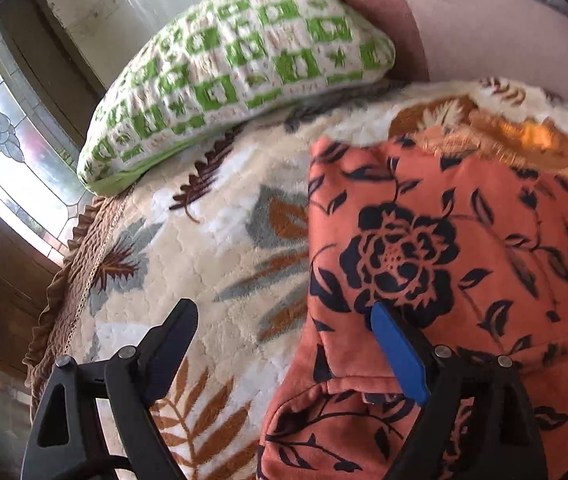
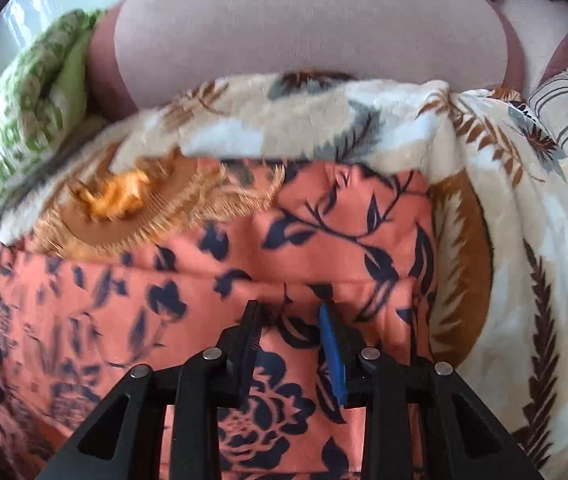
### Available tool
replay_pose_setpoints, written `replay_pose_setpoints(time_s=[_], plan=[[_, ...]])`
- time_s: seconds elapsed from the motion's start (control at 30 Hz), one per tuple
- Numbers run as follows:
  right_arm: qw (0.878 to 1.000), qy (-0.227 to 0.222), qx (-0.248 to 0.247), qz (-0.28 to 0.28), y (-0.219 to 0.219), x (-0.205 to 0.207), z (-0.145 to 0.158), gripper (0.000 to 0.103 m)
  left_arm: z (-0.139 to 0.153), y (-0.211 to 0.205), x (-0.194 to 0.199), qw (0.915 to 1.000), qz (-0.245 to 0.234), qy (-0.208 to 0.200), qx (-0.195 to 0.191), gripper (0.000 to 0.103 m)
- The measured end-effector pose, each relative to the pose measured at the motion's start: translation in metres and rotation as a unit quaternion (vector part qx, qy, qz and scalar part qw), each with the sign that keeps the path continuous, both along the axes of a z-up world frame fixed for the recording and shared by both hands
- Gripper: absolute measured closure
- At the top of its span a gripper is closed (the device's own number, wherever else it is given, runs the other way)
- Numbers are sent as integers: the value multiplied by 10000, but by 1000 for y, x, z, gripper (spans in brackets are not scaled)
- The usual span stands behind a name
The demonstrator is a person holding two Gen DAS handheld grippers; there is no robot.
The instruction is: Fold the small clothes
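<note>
**Claw Status Over the Floral Garment**

1. My left claw (image 1: 279, 324) stood wide apart with nothing between its fingers. 1 finger hung over the leaf-print blanket (image 1: 203, 240); the blue-padded finger (image 1: 398, 356) hung over the left edge of the orange floral garment (image 1: 444, 248).

2. My right claw (image 2: 290, 320) stood over the middle of the garment (image 2: 243, 264), jaws narrowly apart. Orange cloth showed in the gap, but I could not tell whether the pads pressed on a fold.

3. The garment lay on the blanket, which covered a bed. A green-and-white checked pillow (image 1: 235, 68) rested beyond it to the left, against a pink cushion (image 2: 304, 48).
</note>
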State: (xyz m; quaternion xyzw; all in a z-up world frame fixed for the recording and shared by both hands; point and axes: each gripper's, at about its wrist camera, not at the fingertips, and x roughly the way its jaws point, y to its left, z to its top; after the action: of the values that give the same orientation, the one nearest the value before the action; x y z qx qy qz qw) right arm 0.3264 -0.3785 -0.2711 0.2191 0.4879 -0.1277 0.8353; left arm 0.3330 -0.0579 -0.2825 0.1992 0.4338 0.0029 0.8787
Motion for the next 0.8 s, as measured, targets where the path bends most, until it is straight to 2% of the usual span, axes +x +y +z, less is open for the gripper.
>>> replay_pose_setpoints(time_s=[0.13, 0.23, 0.47, 0.53, 0.57, 0.63, 0.73, 0.8], plan=[[9996, -270, 36, 85, 6, -32, 26, 69, 32, 6, -12, 9986, -4, -317, -427, 14], [9989, -431, 98, 131, 16, -59, 42, 69, 59, 5, -27, 9966, -75, -636, -523, 14], [9968, -744, 85, 261, 28, -154, 87, 69, 117, 4, -74, 9903, -229, -1048, -886, 14], [9964, -805, 48, 279, 30, -176, 96, 50, 130, 4, -91, 9888, -259, -1108, -967, 14], [9958, -880, 35, 242, 31, -188, 101, 33, 135, 4, -99, 9883, -262, -1123, -994, 14], [9943, -1043, -26, 241, 34, -208, 110, 33, 143, 5, -116, 9875, -323, -1143, -1032, 14], [9935, -1073, -209, 327, 41, -229, 120, 33, 153, 8, -140, 9866, -306, -1132, -1137, 14], [9929, -1100, -161, 426, 46, -241, 124, 33, 159, 10, -153, 9862, -340, -1103, -1188, 14]])
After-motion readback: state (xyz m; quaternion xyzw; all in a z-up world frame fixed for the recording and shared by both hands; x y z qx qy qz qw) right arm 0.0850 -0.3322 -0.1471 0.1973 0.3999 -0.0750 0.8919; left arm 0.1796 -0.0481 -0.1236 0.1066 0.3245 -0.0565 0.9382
